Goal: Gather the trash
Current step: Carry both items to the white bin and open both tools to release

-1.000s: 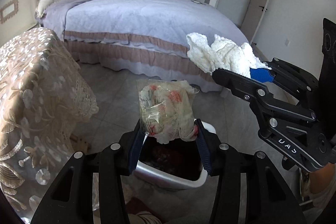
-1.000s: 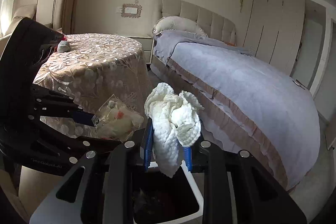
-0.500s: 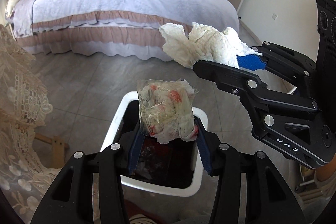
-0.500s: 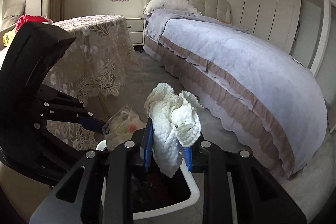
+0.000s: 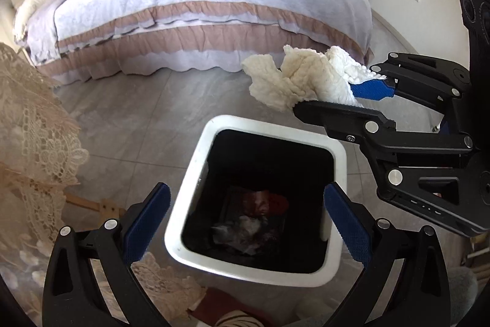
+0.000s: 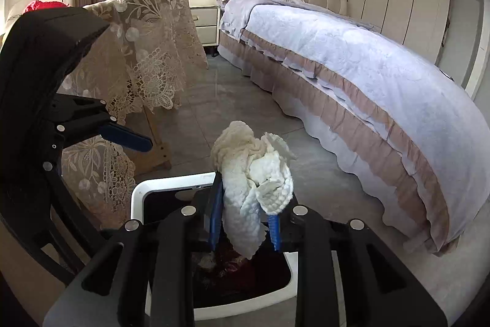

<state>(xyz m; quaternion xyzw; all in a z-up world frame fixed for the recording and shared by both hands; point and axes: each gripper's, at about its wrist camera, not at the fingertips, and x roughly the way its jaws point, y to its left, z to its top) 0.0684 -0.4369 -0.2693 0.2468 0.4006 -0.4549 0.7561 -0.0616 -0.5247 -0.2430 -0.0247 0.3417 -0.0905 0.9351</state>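
A white trash bin [image 5: 196,173] with a black liner stands on the grey floor, seen from above; it also shows in the right wrist view [image 6: 137,192]. My left gripper [image 5: 245,222] is open and empty above the bin's mouth. Crumpled plastic trash [image 5: 245,232] lies at the bin's bottom on dark red rubbish. My right gripper [image 6: 243,222] is shut on a crumpled white paper towel [image 6: 254,195], held over the bin's right rim. In the left wrist view that towel [image 5: 303,81] sticks out from the right gripper [image 5: 346,100].
A bed [image 5: 199,5] with lilac cover and pink frill stands beyond the bin. A table with a lace cloth [image 6: 137,51] is on the left, close to the bin. A nightstand [image 6: 205,23] is by the headboard.
My left gripper has opened and the plastic bag of trash has dropped into the bin. Both grippers have moved down closer over the bin. The right gripper still holds the towel.
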